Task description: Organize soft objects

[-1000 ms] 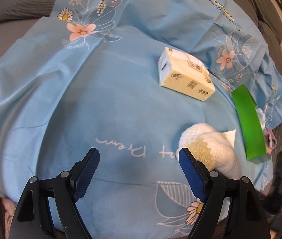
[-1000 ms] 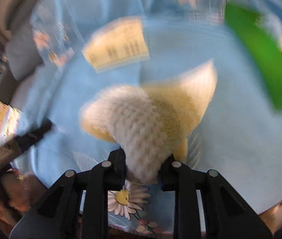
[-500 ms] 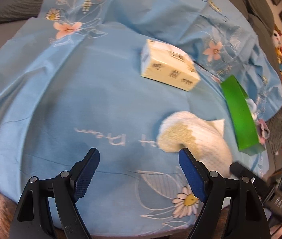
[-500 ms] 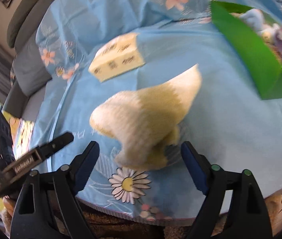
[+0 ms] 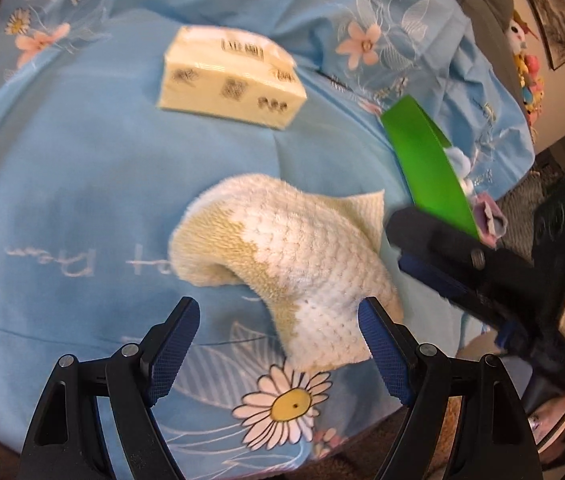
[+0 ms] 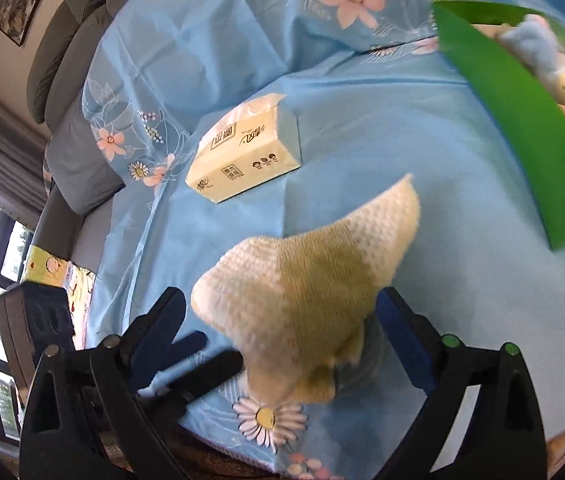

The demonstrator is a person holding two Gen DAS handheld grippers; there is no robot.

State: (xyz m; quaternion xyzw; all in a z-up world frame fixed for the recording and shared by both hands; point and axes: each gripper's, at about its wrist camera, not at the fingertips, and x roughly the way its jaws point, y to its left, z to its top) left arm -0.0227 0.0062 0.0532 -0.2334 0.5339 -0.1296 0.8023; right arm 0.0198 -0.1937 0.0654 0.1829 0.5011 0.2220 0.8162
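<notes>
Cream-and-yellow knitted cloth, a soft towel, is found lying crumpled on the blue flowered sheet, near its front edge and just above a printed daisy. The right gripper is seen with its jaws wide apart; they have just been opening, and the towel lies between them without being pressed by either pad. The towel is therefore judged to be released. The left gripper is likewise held open and empty, its jaws on either side of the towel's near end, with no contact evident.

A tissue pack rests farther back on the sheet, well apart from the towel. A green bin stands at the right, with soft toys visible inside it.

The step in hand is judged to be a hand-over or re-grip of the towel. The next move would call for a firm closure on a bunched part of the cloth, since a loose corner may slip, followed by a lift clear of the sheet towards the bin.
</notes>
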